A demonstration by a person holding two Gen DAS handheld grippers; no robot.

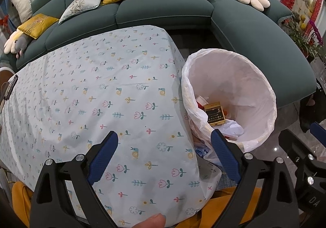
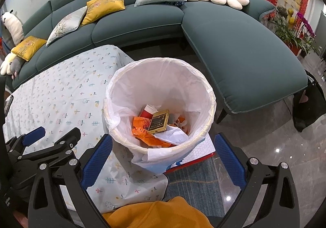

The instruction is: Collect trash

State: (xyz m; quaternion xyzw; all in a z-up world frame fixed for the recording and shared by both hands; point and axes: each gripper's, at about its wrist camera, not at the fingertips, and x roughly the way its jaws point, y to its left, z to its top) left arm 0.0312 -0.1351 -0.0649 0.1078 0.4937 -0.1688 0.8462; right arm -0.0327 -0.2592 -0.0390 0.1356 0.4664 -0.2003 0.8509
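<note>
While the left gripper (image 1: 164,144) hangs over the near end of the desk (image 1: 91,89), its blue fingers (image 1: 104,156) are spread wide with nothing between them but the flowered cloth below. That cloth covers the whole desk top and drapes over its right-hand edge. Just beside that edge stands the bin (image 2: 161,105), lined with a white bag (image 2: 122,105) whose rim is folded over the outside. Down in the bin lie the pieces of trash: a dark and gold cigarette pack (image 2: 159,121) on top, an orange wrapper (image 2: 142,128) under it to the left, a red and white carton (image 2: 147,111) behind, and white crumpled paper (image 2: 173,136) in front. The right gripper (image 2: 163,144) hovers above the near rim of the bin, fingers (image 2: 228,158) wide apart and holding nothing. Beyond the desk and bin runs a green sofa (image 2: 234,44) with yellow and grey cushions and flower-shaped pillows.
</note>
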